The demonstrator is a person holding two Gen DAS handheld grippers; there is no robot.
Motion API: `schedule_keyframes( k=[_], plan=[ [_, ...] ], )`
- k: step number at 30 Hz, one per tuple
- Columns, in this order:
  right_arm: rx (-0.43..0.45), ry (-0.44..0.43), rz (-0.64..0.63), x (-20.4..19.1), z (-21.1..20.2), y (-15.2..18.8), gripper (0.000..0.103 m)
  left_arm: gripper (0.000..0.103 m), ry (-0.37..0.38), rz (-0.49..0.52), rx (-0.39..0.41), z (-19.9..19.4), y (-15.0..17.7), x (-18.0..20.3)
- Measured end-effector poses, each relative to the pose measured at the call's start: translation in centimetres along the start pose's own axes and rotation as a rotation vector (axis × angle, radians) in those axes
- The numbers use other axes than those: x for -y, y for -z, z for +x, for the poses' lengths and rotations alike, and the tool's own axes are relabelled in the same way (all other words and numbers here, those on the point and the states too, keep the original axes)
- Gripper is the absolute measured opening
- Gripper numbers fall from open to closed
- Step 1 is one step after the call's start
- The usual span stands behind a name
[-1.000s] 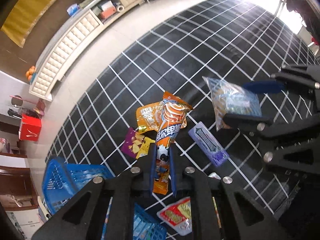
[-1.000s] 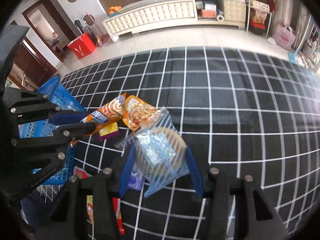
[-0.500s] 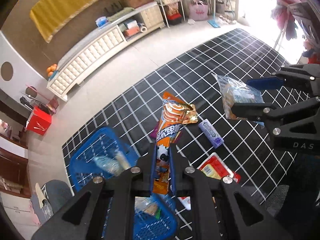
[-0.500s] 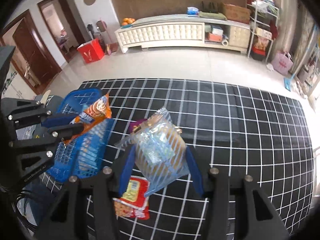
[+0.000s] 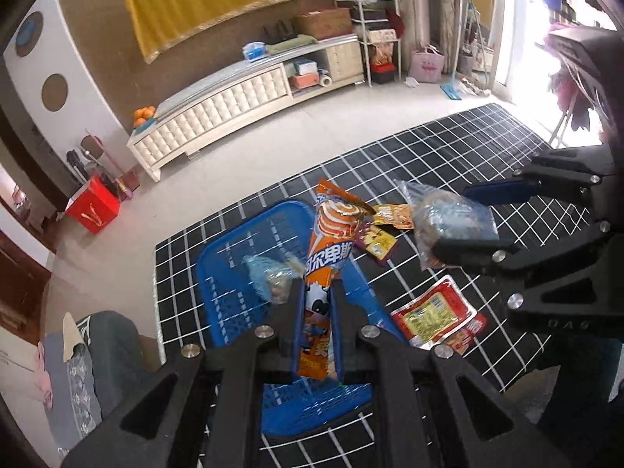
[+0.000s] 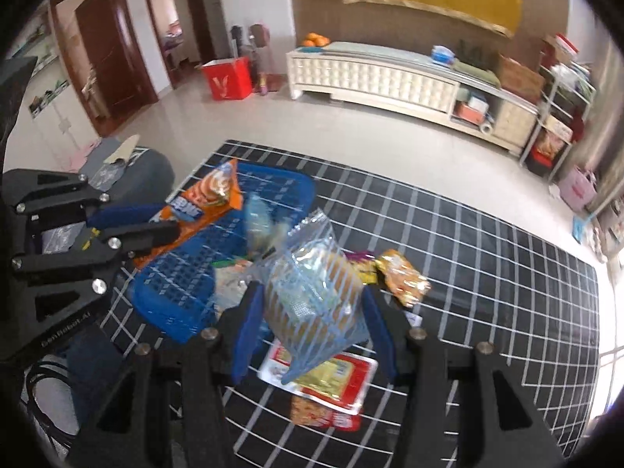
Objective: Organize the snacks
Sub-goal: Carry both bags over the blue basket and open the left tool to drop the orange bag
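Both grippers have come up off the rug and swung toward the basket since a second ago, when the packs were only just clear of the pile. My left gripper (image 5: 316, 304) is pinching the long orange wafer pack (image 5: 327, 257) near its lower end, so most of the pack stands up past the fingers and hangs over the blue basket (image 5: 234, 273). My right gripper (image 6: 312, 312) is pressed onto the clear striped bag (image 6: 316, 296) from both sides; that bag is in the air over the rug's edge, just beside the basket's near corner and above the red flat pack (image 6: 331, 390) lying on the rug. Inside the basket I can see one pale blue wrapped snack (image 5: 269, 277), blurred. Further out on the black grid rug (image 6: 487, 273) lie a gold-orange pouch (image 6: 403, 277) and a purple packet (image 5: 376, 243), both still to collect. To do this step well, I judge I should lower the left pack until it is well inside the basket walls before spreading the fingers, since its tall, top-heavy end could tip over the rim. The right bag looks soft and puffy, so I would carry it fully over the basket's middle first, keeping the two rigs apart so they do not knock.
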State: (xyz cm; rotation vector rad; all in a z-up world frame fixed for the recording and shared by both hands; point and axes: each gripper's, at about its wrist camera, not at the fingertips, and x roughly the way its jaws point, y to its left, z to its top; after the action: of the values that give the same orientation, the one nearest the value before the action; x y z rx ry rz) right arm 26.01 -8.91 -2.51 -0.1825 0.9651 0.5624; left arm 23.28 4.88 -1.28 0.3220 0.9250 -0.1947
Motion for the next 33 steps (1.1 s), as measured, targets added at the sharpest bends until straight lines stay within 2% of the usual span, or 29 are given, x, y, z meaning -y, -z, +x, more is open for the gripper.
schedule_keyframes(
  k=[6, 11, 20, 23, 25, 26, 27, 29, 33],
  plan=[
    [-0.011, -0.010, -0.046, -3.5, 1.4, -1.0, 0.056, 0.011, -0.007, -0.066, 0.039, -1.1, 2.2, -3.2],
    [-0.032, -0.015, -0.058, -5.0, 3.0, -1.4, 0.056, 0.011, 0.005, -0.098, 0.024, -0.2, 3.7, -4.8],
    [-0.100, -0.001, -0.055, -5.9, 6.9, -2.0, 0.056, 0.011, 0.054, -0.214, -0.044, 4.9, 4.5, -7.0],
    [-0.122, -0.010, -0.037, -5.5, 8.0, -2.4, 0.056, 0.011, 0.067, -0.272, -0.042, 6.6, 4.3, -7.9],
    [-0.128, -0.004, -0.032, -5.2, 8.5, -2.6, 0.056, 0.021, 0.071, -0.342, -0.052, 8.0, 3.9, -9.0],
    [-0.132, 0.001, -0.030, -5.0, 8.8, -2.7, 0.056, 0.040, 0.073, -0.369, -0.054, 8.5, 3.8, -9.6],
    [-0.136, 0.004, -0.027, -4.8, 8.9, -2.8, 0.056, 0.049, 0.065, -0.396, -0.046, 8.9, 3.8, -10.2],
    [-0.140, 0.011, -0.024, -4.5, 9.0, -2.8, 0.056, 0.051, 0.040, -0.429, -0.038, 9.2, 3.8, -11.1],
    [-0.144, 0.021, -0.018, -4.2, 8.7, -2.8, 0.056, 0.051, 0.041, -0.442, -0.041, 8.6, 4.3, -11.7]
  ],
)
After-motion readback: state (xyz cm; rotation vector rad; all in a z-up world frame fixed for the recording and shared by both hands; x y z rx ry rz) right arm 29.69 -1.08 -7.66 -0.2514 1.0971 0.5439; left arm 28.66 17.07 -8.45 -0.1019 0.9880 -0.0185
